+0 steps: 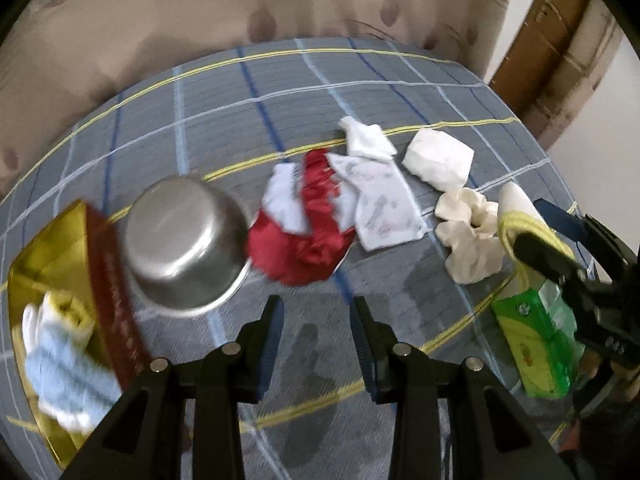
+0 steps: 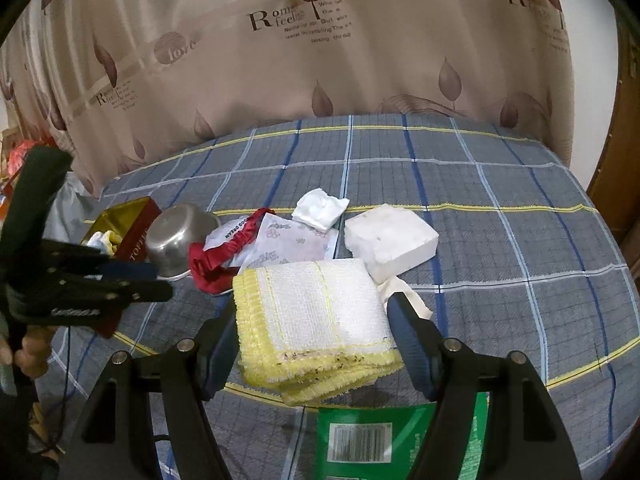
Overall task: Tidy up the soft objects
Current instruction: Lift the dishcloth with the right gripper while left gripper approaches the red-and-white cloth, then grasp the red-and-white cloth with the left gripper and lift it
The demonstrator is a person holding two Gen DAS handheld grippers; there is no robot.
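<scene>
Several soft things lie scattered on the plaid bed (image 2: 500, 216) in front of me: a red scrunchie (image 2: 218, 258), a printed white pouch (image 2: 292, 242), a crumpled white cloth (image 2: 320, 206), a white foam block (image 2: 390, 240) and a cream scrunchie (image 1: 468, 232). At the left sit an overturned steel bowl (image 1: 186, 240) and a gold-and-red tin (image 1: 60, 248) with a blue and white cloth (image 1: 60, 368) inside it. A green packet (image 2: 372, 436) lies just under my right tool.

My left hand-held gripper (image 1: 318, 320) hovers spread wide over bare bedding, touching nothing, with the bowl and red scrunchie just beyond its tips. My right hand-held gripper (image 2: 314, 320) is also spread wide, its fingers on either side of the folded yellow-edged towel (image 2: 316, 320); I cannot tell whether the pads touch it. That towel sits between the fingers, near the foam block, its long side running across the jaws, folded edges toward me.
</scene>
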